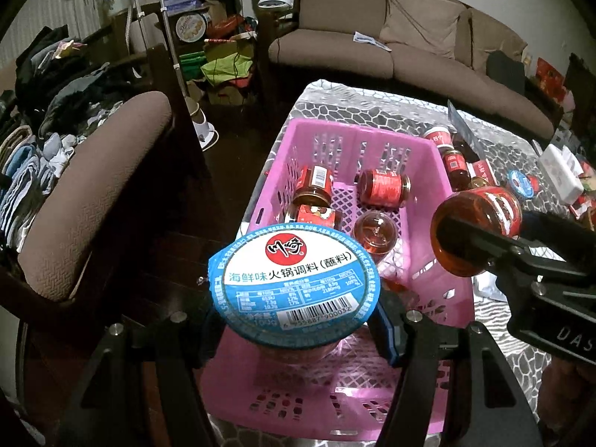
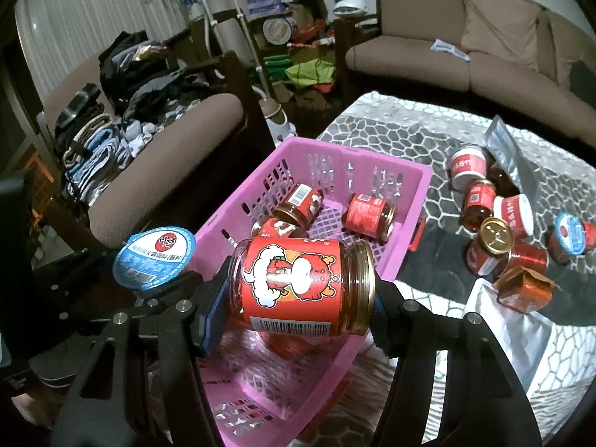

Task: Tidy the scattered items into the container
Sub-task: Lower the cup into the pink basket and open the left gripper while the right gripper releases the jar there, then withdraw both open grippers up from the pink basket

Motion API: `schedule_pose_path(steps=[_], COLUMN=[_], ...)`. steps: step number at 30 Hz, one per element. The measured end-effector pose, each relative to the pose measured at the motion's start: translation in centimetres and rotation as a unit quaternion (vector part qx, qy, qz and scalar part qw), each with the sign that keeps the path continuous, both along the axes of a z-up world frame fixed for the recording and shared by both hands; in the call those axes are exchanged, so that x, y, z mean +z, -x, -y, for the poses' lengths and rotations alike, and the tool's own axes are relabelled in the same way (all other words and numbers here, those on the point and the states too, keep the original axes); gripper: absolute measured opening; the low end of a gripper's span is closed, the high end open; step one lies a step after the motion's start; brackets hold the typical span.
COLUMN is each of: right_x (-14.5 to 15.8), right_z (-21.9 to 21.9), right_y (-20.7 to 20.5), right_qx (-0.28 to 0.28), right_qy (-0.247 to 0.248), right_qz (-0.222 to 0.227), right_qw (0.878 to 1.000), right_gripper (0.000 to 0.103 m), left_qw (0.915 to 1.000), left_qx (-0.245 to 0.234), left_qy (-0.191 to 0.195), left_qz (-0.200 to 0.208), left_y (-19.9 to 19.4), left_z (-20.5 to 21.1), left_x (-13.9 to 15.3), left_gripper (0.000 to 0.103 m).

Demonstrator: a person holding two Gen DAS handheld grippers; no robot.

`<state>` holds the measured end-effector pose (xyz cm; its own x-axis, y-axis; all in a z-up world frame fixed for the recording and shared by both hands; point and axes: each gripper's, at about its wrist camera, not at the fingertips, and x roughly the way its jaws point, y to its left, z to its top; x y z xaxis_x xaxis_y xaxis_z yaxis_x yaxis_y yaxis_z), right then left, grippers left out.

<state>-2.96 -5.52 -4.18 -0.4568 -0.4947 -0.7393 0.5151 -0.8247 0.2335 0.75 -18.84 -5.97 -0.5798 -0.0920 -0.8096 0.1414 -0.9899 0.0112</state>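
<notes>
Over the pink basket (image 1: pixel 376 126), the left gripper (image 1: pixel 294 320) clamps a blue-lidded cup (image 1: pixel 294 283) reading 海鲜味火锅调料(蘸料), while the right gripper (image 2: pixel 298 298), at three o'clock, clamps a red-labelled cartoon jar (image 2: pixel 298 283).

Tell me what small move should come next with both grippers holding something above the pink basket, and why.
Probably lower both a little further, then release. The left gripper grips the blue-lidded cup and the right gripper grips the red-labelled jar, both over the pink basket. Glass jars already lie inside, so a drop from this height could knock them.
</notes>
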Motion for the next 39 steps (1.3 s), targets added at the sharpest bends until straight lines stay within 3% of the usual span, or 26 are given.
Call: schedule_pose_path(steps=[14,16,18,19,21,23,29,39], right_x=[-0.2,0.1,0.8,1.0,1.4,1.7,1.8,3.3], right_z=[0.3,0.1,-0.4,-0.5,-1.0,-1.7,-3.4,-5.2], right_y=[0.1,0.1,-0.1,-0.2,0.0,0.3,0.9,0.8], right_qx=[0.008,0.002,-0.009,-0.013,-0.022,-0.034,-0.059,-0.080], right_qy=[-0.003,0.002,0.013,0.015,0.018,0.028,0.045,0.052], right_qz=[0.011,0.003,-0.016,-0.020,-0.023,-0.024,-0.017,-0.038], right_qw=[1.000,1.000,1.000,1.000,0.999,0.999,0.997,0.995], right_gripper=[0.060,0.080,0.081,0.081,0.081,0.081,0.082,0.081], left_qw=[0.9999,0.9999,0.9998,0.9997,0.9984,0.9965,0.9963,0.9942], left_qx=[-0.013,-0.009,-0.010,-0.012,-0.017,-0.019,-0.005,-0.003], left_qy=[-0.006,0.000,0.010,0.019,0.039,0.042,0.021,0.022], left_qz=[0.002,0.011,0.012,0.001,-0.038,-0.069,-0.084,-0.106], left_y=[0.1,0.4,0.4,0.2,-0.4,-1.0,-1.0,-1.0], left_z=[-0.6,-0.8,-1.0,-1.3,-1.8,-2.0,-1.1,-1.9], left_x=[-0.1,-0.4,-0.3,0.1,1.5,2.7,3.6,3.8], left_gripper=[0.067,0.068,0.069,0.071,0.087,0.092,0.092,0.092])
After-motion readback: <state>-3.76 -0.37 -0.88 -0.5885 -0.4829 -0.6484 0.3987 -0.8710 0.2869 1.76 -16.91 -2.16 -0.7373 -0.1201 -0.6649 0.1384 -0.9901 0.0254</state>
